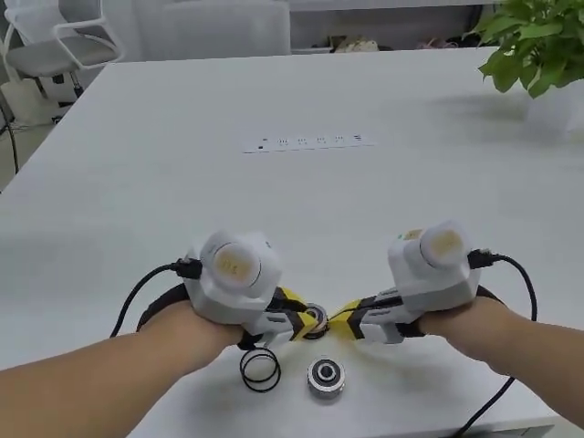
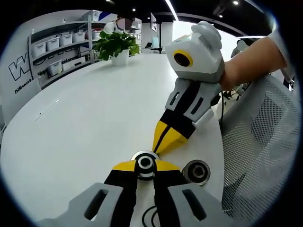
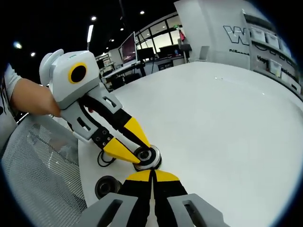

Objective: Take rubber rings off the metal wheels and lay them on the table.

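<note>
A small metal wheel [image 1: 316, 319] with a dark rubber rim is held just above the white table [image 1: 292, 210], with my left gripper [image 1: 304, 321] shut on it. In the left gripper view the yellow tips [image 2: 124, 166] clamp that wheel [image 2: 144, 162] from both sides. My right gripper [image 1: 340, 321] faces it from the right, its jaws together and its point touching the wheel's rim [image 3: 147, 157]. A second wheel [image 1: 326, 375] lies flat on the table near the front edge. Two black rubber rings [image 1: 260, 369] lie overlapping to its left.
A row of flush power sockets [image 1: 308, 142] sits mid-table. At the far right corner stands a potted plant [image 1: 534, 41], and an office chair [image 1: 55, 46] is beyond the far left corner. The table's front edge [image 1: 511, 431] is close below the hands. A mesh chair back [image 2: 265, 151] is behind me.
</note>
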